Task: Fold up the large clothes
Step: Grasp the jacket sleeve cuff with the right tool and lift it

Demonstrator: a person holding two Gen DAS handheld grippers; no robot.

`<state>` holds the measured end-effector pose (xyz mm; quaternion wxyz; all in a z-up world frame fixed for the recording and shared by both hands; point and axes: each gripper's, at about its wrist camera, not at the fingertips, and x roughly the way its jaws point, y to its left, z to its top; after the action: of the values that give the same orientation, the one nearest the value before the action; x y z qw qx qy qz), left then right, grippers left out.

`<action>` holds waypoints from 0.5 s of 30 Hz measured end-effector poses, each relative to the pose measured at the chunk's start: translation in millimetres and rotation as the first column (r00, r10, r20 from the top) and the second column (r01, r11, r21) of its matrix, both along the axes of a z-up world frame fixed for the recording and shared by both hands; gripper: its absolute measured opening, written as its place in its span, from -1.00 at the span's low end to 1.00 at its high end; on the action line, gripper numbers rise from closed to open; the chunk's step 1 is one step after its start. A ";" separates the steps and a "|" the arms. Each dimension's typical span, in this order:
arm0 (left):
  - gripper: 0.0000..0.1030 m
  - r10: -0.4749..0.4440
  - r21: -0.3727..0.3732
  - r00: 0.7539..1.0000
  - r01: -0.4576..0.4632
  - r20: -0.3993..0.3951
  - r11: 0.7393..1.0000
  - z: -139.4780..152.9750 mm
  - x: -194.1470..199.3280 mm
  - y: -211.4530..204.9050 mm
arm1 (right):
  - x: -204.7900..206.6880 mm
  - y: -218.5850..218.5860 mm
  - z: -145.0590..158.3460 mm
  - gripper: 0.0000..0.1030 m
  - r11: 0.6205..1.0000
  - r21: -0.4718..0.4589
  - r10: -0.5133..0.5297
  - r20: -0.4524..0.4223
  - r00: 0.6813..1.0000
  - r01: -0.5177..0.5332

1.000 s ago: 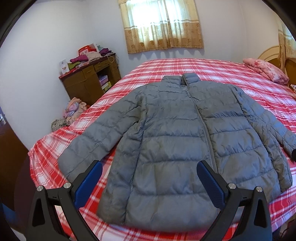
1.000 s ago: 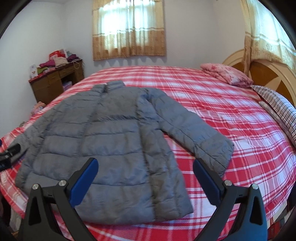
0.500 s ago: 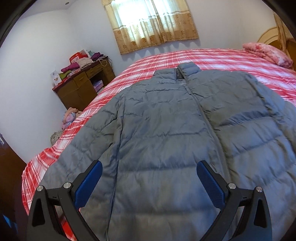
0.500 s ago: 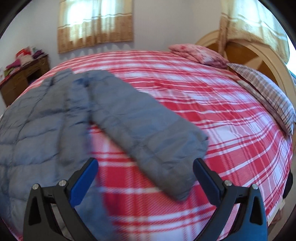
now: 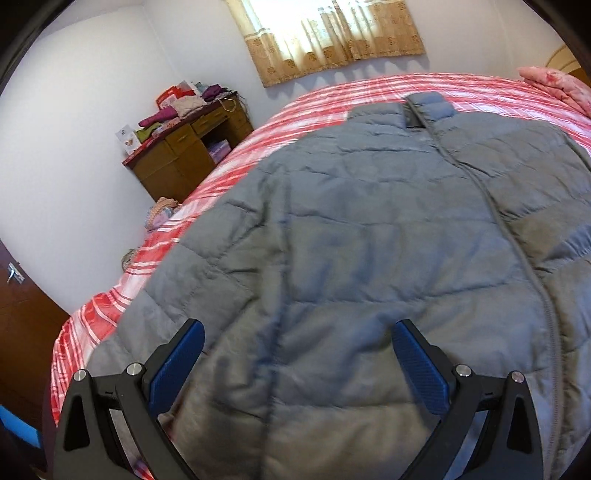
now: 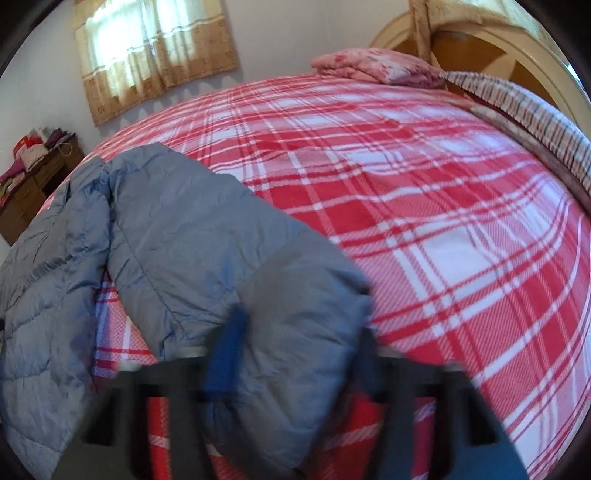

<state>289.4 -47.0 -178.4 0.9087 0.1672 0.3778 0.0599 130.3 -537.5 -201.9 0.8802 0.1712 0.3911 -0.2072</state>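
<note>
Red-and-white plaid bedspread [image 6: 424,206] covers bed. Pink folded blanket [image 6: 373,68] at far end, striped pillow [image 6: 524,110] just right of it, against arched wooden headboard [image 6: 491,48]. Beige patterned curtains [image 5: 328,33] over window on far wall. Wooden desk [image 5: 184,155] far left, folded clothes [image 5: 184,107] piled on top.

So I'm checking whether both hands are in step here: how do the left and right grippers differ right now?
The left gripper is spread wide with nothing between its fingers, over the jacket's body; the right gripper has its fingers narrowed around the sleeve cuff. The left gripper looks sharp; the right gripper is motion-blurred, so a firm clamp can't be confirmed. Both have blue pads.
</note>
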 end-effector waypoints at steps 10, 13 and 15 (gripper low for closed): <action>0.98 0.026 -0.009 0.999 -0.026 0.035 1.000 22.2 2.3 31.0 | 35.4 -29.6 56.7 -0.72 0.975 -0.216 -0.042 0.026 0.999 0.046; 0.98 0.039 -0.020 0.998 -0.038 0.052 0.999 32.6 3.3 33.9 | 49.9 -12.5 82.4 -0.73 0.963 -0.271 0.002 0.064 0.998 0.015; 0.98 0.051 -0.038 0.997 -0.049 0.065 0.998 40.4 5.0 36.5 | 63.1 6.6 96.9 -0.73 0.951 -0.310 0.049 0.082 0.995 -0.021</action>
<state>294.4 -10.5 -138.0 0.9217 0.1393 0.3527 0.0813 193.4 -530.9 -105.0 0.9163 0.0338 0.3173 -0.2422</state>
